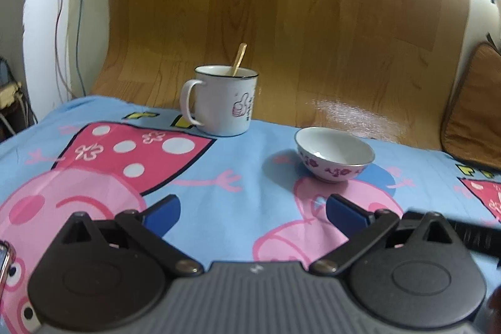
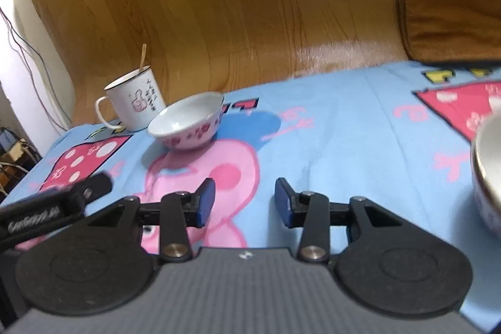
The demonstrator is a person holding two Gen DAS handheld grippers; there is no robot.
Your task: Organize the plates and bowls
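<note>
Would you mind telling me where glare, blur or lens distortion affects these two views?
Left wrist view: light blows out the top right corner, glare patch on the wooden floor behind the floral bowl, the cloth's edge bows from the fisheye. Right wrist view: softer overall, the second bowl at the right edge is blurred and cropped; the mug leans from distortion.

Wood-grain backdrop [image 1: 281,21], cartoon cloth [image 1: 235,152]
</note>
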